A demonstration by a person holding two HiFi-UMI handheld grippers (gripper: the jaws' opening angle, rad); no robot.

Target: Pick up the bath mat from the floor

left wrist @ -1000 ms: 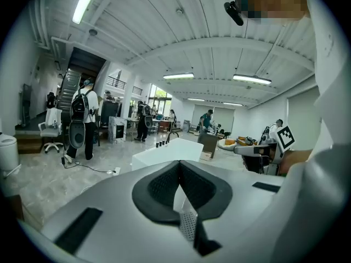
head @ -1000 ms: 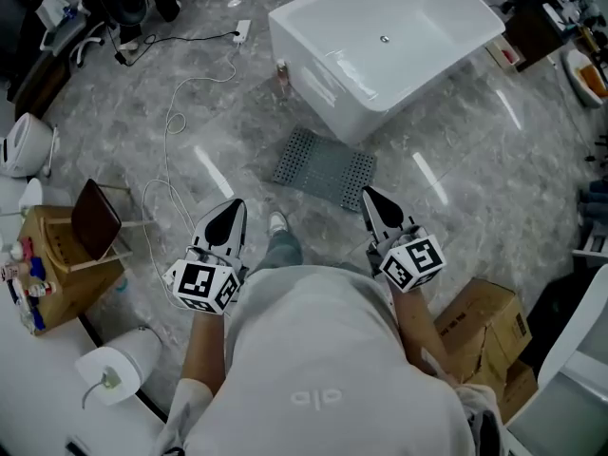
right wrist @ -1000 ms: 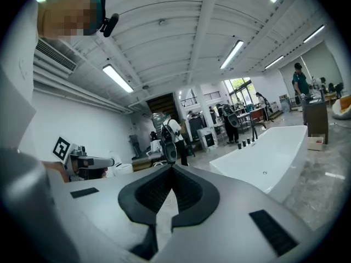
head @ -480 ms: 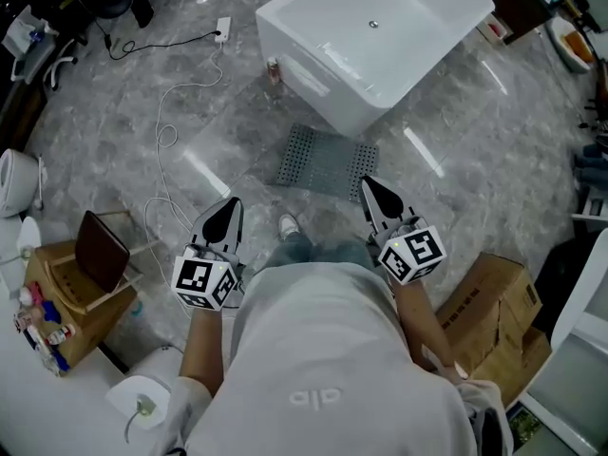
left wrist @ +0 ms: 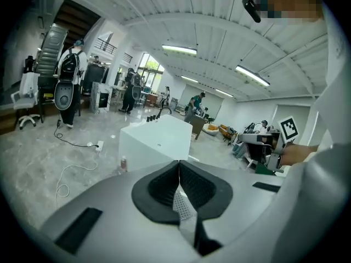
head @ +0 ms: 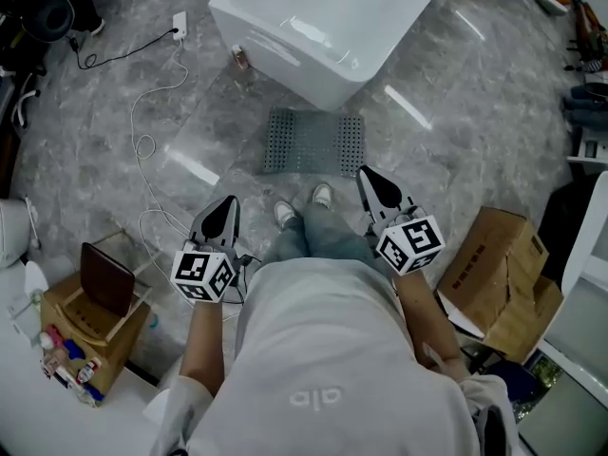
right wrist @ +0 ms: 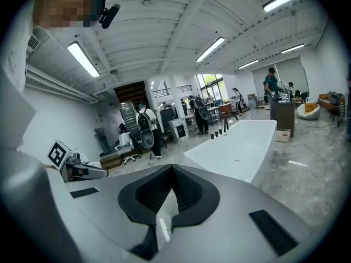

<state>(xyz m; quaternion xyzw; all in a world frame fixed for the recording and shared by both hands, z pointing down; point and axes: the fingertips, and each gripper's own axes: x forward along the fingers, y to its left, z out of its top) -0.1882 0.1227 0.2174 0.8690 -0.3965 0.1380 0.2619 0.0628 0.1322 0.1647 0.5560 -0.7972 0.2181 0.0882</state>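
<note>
A grey perforated bath mat [head: 314, 142] lies flat on the marble floor in front of the white bathtub [head: 323, 22], just beyond the person's shoes [head: 322, 196]. My left gripper [head: 228, 203] is held at waist height, left of the mat and well above the floor, jaws shut with nothing between them. My right gripper [head: 365, 174] hovers near the mat's right front corner, also high, jaws shut and empty. In the left gripper view the left gripper [left wrist: 178, 165] points at the tub [left wrist: 156, 142]. In the right gripper view the right gripper [right wrist: 172, 169] faces the tub [right wrist: 241, 147]. The mat shows in neither gripper view.
A white cable [head: 144, 145] runs across the floor at left to a power strip [head: 178, 24]. A small bottle [head: 240, 59] stands by the tub. Cardboard boxes [head: 499, 264] sit at right, a box with a brown board [head: 104, 278] at left. People stand far off.
The person has stepped toward the tub; the mat now lies closer to the feet and both shoes show. Both grippers stay shut and level.
</note>
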